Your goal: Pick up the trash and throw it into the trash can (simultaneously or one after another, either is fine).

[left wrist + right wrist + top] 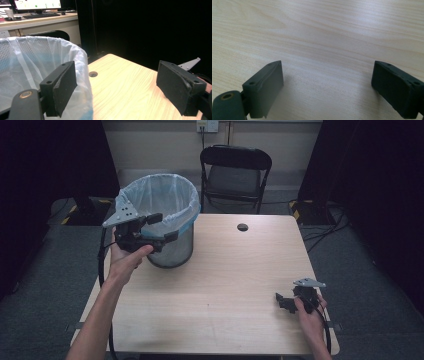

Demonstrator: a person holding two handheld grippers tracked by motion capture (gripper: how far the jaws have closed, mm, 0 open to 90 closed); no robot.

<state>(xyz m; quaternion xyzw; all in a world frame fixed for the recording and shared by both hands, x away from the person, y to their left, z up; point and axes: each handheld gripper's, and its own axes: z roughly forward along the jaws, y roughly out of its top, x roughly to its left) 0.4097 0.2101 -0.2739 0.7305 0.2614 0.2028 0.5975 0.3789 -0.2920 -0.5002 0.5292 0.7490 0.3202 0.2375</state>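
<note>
A wire-mesh waste bin (177, 251) lined with a pale plastic bag (30, 60) stands on the far left part of the wooden table (225, 285). A hand holds my left gripper (163, 227) up at the bin's near rim. It is open, with one jaw over the bag's edge and the other over the tabletop, and nothing between them (117, 87). Low over the table's front right corner, my right gripper (282, 302) is also open, with bare wood between its jaws (327, 87).
A black folding chair (235, 170) stands behind the table, near a round cable hole (242, 227) in the tabletop. Cables (330, 225) lie on the floor at the right. A desk with a monitor and keyboard (37, 13) stands beyond the bin.
</note>
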